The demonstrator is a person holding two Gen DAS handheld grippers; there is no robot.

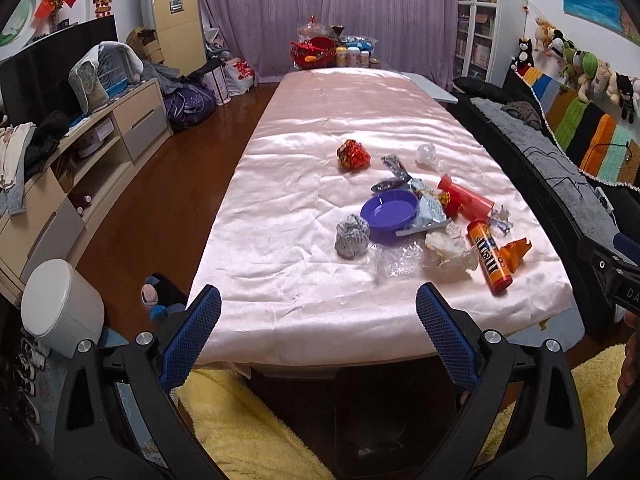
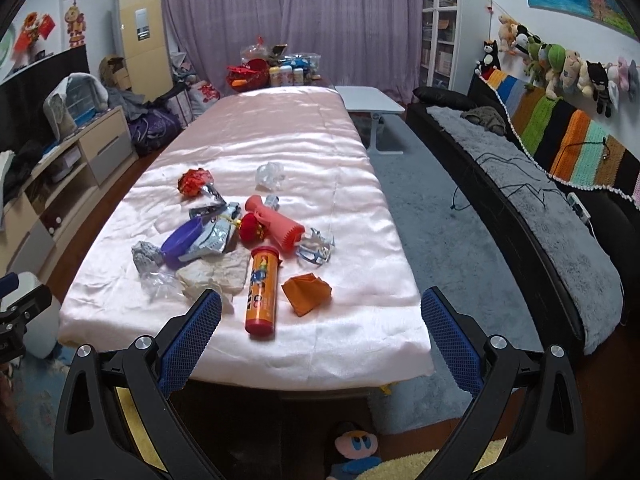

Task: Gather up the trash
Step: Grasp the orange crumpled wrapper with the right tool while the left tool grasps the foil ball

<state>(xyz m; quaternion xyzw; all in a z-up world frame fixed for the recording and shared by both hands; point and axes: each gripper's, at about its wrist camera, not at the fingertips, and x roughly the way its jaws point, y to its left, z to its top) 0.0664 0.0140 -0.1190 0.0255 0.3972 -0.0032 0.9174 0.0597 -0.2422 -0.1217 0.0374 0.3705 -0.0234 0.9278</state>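
Hovering short of the table's near edge, the left gripper and right gripper both stand with jaws wide apart, holding nothing. The pink tablecloth lies bare across its far half and along the left side of the left wrist view; the trash is clustered right of centre there. The orange tube lies flat in the lower centre of the right wrist view, long axis running near-to-far, red cap toward the camera; its lettering is not legible. A purple bowl touches foil wrappers. A white bin stands lower left.
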